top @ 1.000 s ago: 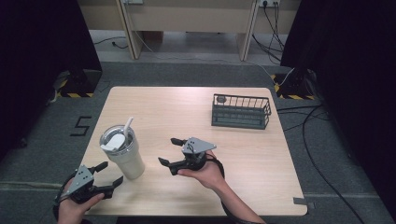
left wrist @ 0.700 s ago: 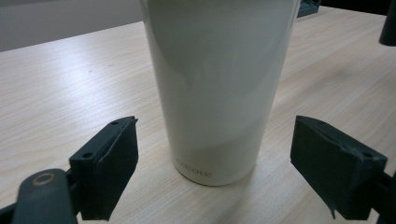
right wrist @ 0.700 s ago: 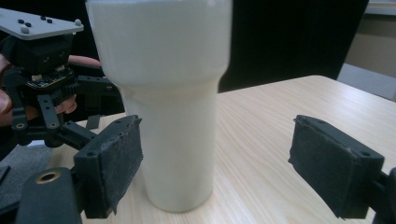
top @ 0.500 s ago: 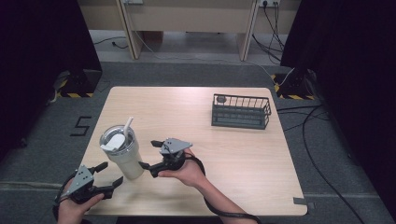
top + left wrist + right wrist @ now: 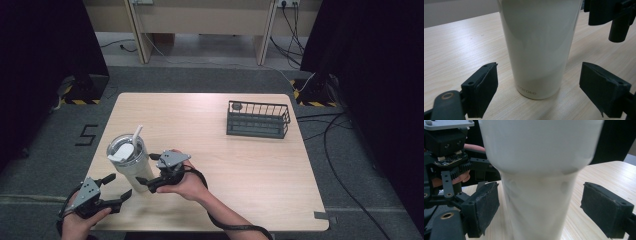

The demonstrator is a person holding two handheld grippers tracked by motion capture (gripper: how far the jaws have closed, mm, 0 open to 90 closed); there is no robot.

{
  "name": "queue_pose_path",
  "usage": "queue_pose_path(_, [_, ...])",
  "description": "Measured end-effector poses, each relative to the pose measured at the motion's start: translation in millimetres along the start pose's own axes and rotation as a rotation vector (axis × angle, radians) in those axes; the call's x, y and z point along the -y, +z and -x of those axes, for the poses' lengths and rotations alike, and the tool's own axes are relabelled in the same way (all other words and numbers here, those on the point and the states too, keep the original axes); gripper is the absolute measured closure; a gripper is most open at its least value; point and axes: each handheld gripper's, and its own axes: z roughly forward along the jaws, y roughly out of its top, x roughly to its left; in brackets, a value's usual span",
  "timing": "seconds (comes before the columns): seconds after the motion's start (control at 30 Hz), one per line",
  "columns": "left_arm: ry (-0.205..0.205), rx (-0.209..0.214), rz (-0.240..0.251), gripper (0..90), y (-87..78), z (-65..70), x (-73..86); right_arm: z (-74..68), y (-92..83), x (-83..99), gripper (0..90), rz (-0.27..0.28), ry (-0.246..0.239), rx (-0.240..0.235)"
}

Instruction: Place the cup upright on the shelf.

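Two grippers, the left gripper (image 5: 119,188) and the right gripper (image 5: 146,181), both stand with jaws apart around the cream tumbler (image 5: 131,163) near the desk's (image 5: 210,125) front left corner, which looks smooth, rigid and top-heavy, so I would clamp the narrow lower body (image 5: 536,205), not the lid or straw (image 5: 136,135)
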Motion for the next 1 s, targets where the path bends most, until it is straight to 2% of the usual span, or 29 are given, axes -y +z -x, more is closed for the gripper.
queue_pose_path(1.0, [0.000, 0.006, -0.001, 14.8, 0.0, 0.4, 0.4, -1.0, 36.3, 6.6, 9.3, 0.028, -0.018, 0.021])
